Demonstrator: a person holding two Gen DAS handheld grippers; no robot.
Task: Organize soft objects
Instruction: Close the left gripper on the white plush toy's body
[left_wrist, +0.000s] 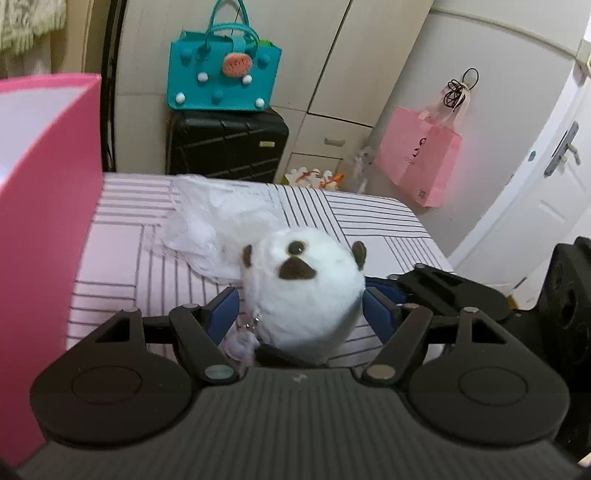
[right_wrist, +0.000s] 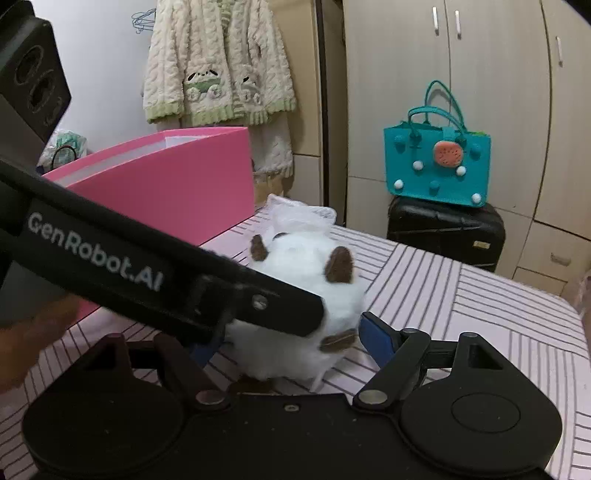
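While both grippers are closing in on the plush toy (left_wrist: 303, 291), I am lining up a grab.

My left gripper (left_wrist: 301, 314) is sitting wide, its blue pads just beside the toy's flanks, not yet squeezing; my right gripper (right_wrist: 295, 339) is also spread, with the toy between its fingers. To do this well, I am judging that one gripper should squeeze gently at the toy's middle, then carry it to the pink box (left_wrist: 48, 184) at my left.
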